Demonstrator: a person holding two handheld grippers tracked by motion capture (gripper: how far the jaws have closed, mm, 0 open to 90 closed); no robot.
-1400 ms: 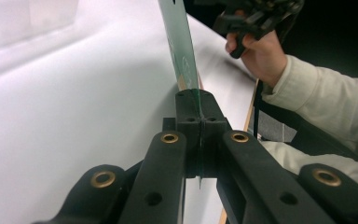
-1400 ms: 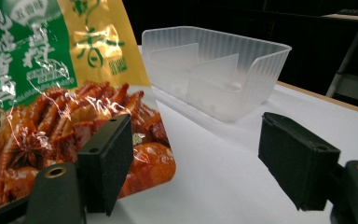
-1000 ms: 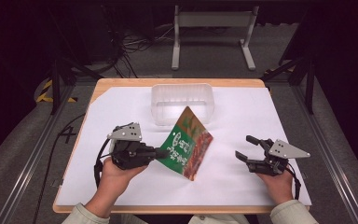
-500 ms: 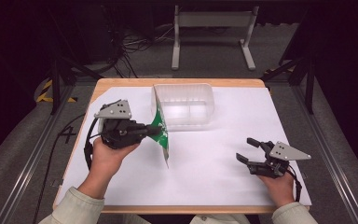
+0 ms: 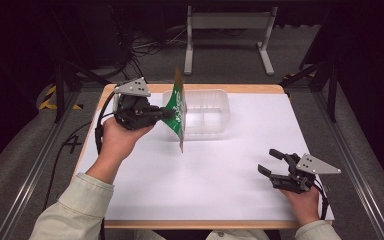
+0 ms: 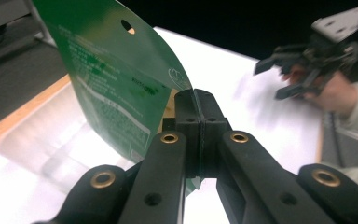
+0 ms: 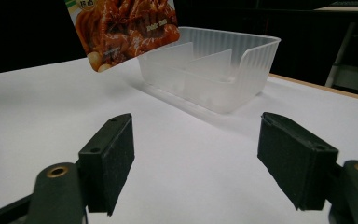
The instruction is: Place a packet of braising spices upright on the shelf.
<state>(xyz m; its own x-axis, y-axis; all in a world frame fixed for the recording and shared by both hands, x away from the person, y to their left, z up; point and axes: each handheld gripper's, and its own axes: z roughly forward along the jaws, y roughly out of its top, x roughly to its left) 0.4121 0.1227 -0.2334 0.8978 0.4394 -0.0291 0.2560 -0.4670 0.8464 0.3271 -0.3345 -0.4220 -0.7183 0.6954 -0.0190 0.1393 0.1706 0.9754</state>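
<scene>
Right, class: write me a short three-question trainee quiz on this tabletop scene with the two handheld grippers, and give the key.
1. True or false: the left gripper is shut on the green food pouch.
2. Multiple choice: the right gripper is A) clamped on the pouch, B) open with nothing between its jaws, C) inside the container.
3. Short answer: what splits the clear plastic container inside?

Key
1. True; in the left gripper view the jaws pinch the pouch's edge and it hangs above the white sheet.
2. B; it rests low over the sheet, apart from the pouch.
3. Thin clear dividers, seen in the right gripper view.
</scene>
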